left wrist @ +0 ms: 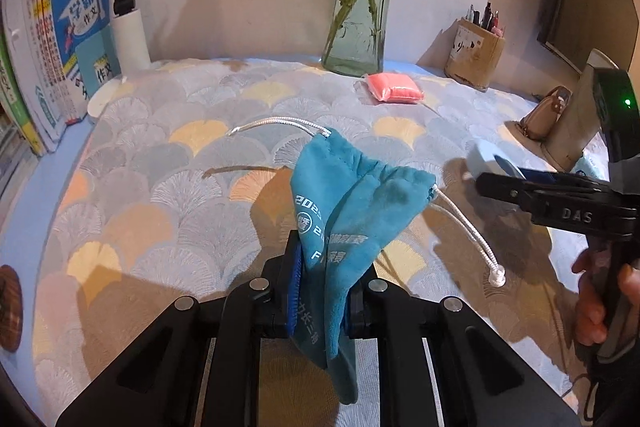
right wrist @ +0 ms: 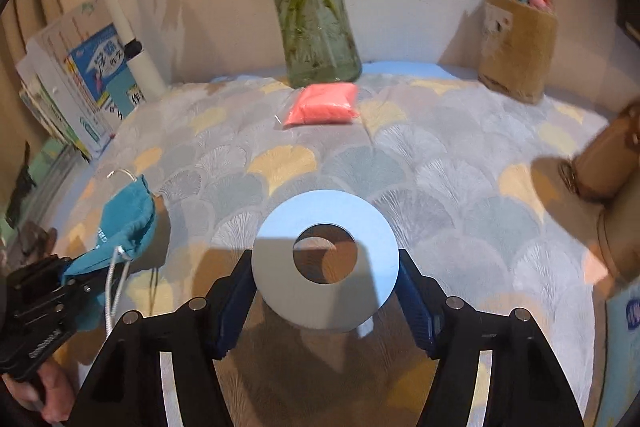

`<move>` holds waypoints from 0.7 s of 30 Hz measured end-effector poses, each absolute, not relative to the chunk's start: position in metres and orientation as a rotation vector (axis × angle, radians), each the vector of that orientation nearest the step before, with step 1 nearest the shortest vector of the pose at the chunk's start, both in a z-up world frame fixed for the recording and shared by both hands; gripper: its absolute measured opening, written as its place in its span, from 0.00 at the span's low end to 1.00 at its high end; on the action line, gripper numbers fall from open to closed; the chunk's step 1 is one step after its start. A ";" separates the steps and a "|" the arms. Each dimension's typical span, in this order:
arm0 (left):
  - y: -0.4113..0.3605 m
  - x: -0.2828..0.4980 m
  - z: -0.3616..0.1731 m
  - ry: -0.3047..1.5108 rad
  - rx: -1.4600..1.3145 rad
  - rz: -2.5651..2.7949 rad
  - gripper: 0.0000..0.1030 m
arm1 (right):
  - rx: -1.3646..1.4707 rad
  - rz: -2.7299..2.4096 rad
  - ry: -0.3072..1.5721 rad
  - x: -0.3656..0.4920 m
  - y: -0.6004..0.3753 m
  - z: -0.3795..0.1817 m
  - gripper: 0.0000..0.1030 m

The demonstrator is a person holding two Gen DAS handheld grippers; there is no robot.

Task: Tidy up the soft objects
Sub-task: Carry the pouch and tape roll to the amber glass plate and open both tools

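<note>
Left gripper [left wrist: 320, 301] pinches the limp pouch [left wrist: 344, 211] mid-body; right gripper [right wrist: 326, 301] clasps the light tape roll [right wrist: 325, 261] by its rim.

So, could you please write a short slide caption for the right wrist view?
Right gripper holds a pale blue ring above the patterned cloth, a pink pack lying beyond.

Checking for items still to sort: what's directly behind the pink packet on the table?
Behind the pink packet stands a glass vase holding green stems in water, then the wall. The packet touches or nearly touches the vase base; anything beneath the packet is hidden.
</note>
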State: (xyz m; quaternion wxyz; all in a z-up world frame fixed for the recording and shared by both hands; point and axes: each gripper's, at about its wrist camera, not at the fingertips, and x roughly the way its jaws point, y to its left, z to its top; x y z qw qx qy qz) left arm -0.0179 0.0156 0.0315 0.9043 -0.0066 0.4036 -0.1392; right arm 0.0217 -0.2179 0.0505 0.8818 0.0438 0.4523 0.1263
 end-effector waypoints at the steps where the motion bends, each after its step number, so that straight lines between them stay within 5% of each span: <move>1: 0.015 -0.020 0.034 0.831 -0.030 -0.299 0.12 | 0.103 0.255 0.956 0.019 -0.222 0.052 0.64; 21: -0.171 -0.033 0.180 0.566 0.145 -0.567 0.12 | 0.131 0.059 0.613 -0.051 -0.342 0.222 0.64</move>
